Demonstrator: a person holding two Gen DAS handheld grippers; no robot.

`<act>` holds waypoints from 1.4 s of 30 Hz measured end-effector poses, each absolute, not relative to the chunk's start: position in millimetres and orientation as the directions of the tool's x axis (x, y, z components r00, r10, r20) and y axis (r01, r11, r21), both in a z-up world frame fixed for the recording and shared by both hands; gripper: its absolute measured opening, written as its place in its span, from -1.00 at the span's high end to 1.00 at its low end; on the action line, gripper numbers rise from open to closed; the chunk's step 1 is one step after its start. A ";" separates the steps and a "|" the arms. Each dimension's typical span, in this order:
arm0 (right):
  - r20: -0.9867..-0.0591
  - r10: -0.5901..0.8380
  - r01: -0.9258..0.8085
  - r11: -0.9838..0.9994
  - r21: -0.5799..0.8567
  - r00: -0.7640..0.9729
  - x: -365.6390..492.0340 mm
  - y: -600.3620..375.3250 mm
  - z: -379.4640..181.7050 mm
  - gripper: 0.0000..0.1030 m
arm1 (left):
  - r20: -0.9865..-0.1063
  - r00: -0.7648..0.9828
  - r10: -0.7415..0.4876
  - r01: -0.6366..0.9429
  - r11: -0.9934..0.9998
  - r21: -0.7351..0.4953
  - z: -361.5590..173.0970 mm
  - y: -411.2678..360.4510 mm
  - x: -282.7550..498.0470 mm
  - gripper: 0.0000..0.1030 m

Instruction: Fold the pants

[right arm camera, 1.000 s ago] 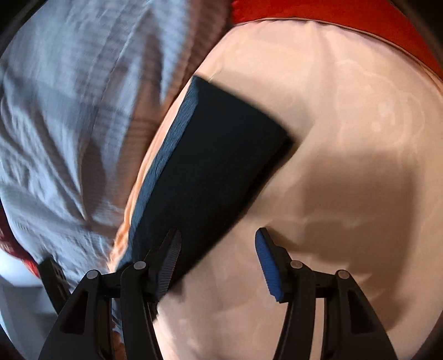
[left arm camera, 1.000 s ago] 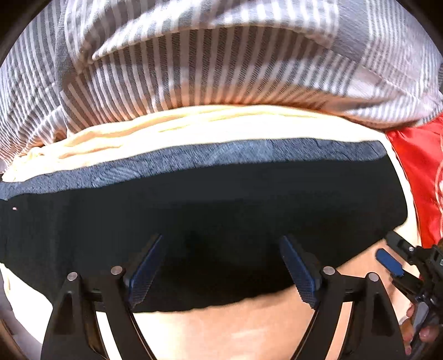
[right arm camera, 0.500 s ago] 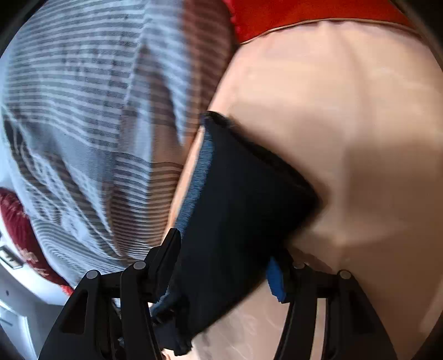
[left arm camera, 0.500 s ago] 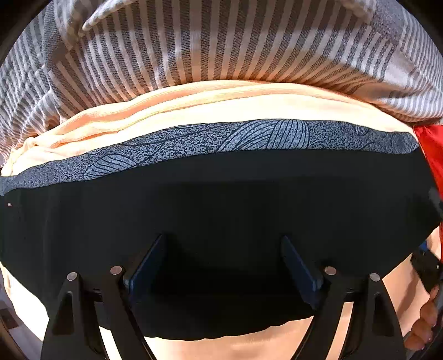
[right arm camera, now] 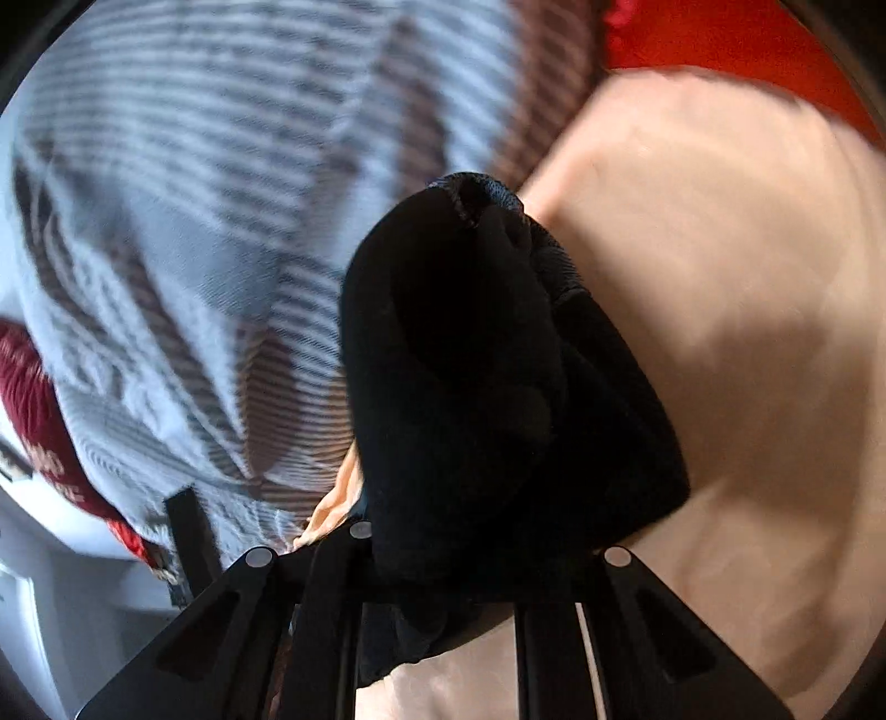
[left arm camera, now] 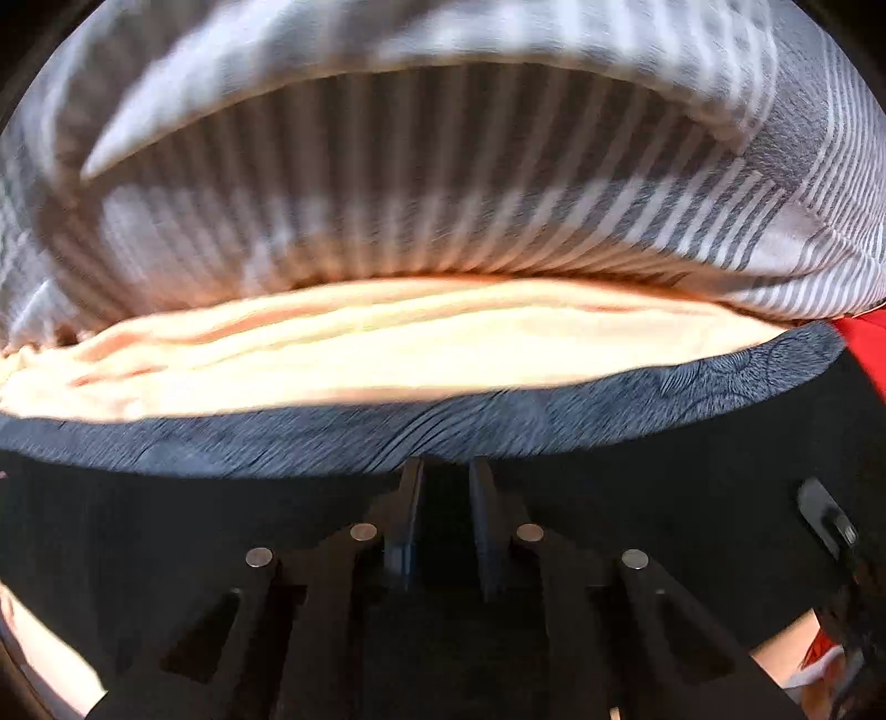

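Left wrist view, L to R: grey-and-white striped bedding (left arm camera: 387,221) fills the upper field, blurred. Below it lies a band of pale peach sheet (left arm camera: 360,354) on the bed. Beneath that, the black fabric pants (left arm camera: 138,526) stretch across the whole width, w/ a blue-grey leaf-patterned band (left arm camera: 498,421) along their upper edge. At centre the left hand-held gripper (left arm camera: 446,531) has its jaws drawn nearly together; they have just been closing, and dark pants cloth sits between the fingers (left arm camera: 407,515), so it pinches the pants just below the patterned band. Far R: a strip of red cloth (left arm camera: 864,338), and part of the other black tool at the pants' R edge.

Right wrist view, L to R: a dark red item (right arm camera: 33,410) at the far L edge, lettering too blurred to read; then the striped bedding (right arm camera: 221,194), blurred. Centre: the pants (right arm camera: 470,387), bunched into a raised black mound w/ a rolled hem at top. The right hand-held gripper (right arm camera: 443,576) is closed on this bunch; jaws have just been closing, fingertips buried in cloth and hidden. R of centre: the peach sheet (right arm camera: 720,249), shadowed beside the pants. Top R: red cloth (right arm camera: 720,39).
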State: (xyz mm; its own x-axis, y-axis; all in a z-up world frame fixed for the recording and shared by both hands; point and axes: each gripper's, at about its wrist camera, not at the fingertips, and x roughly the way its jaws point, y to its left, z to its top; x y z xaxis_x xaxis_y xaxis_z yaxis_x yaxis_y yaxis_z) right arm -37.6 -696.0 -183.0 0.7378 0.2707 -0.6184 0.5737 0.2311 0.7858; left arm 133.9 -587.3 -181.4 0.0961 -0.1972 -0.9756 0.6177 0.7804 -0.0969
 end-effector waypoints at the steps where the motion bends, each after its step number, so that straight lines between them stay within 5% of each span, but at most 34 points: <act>1: -0.619 0.270 0.565 0.256 0.785 0.738 -34.2 -693.1 -176.4 0.74 | -0.975 0.100 -0.199 0.627 0.774 -0.093 -186.9 -593.7 132.7 0.64; 9: -0.627 0.276 0.523 0.368 0.769 0.729 -9.2 -668.9 -146.2 0.74 | -0.960 0.185 -0.212 0.668 0.743 -0.035 -207.2 -610.4 122.2 0.64; 17: -0.690 0.220 0.485 0.568 0.665 0.689 31.0 -617.9 -93.0 0.74 | -0.945 0.037 -0.325 0.643 0.732 -0.227 -196.2 -578.2 153.0 0.64; 27: -0.811 0.054 0.410 0.842 0.351 0.583 106.1 -490.7 -50.9 0.74 | -0.941 0.082 -0.329 0.624 0.753 -0.209 -156.6 -454.0 206.0 0.64; 36: -0.918 -0.122 0.323 0.946 0.007 0.378 184.8 -355.8 -115.6 0.69 | -0.973 0.097 -0.211 0.496 0.858 -0.136 -176.2 -304.4 257.0 0.64; 40: -0.916 -0.311 0.237 0.938 -0.253 0.255 204.8 -298.3 -165.9 0.49 | -0.978 0.085 -0.191 0.488 0.864 -0.127 -188.0 -268.2 266.9 0.64; 42: -0.886 -0.389 0.197 0.917 -0.347 0.252 208.5 -278.0 -171.1 0.13 | -0.975 0.078 -0.207 0.496 0.857 -0.142 -187.5 -254.6 270.5 0.64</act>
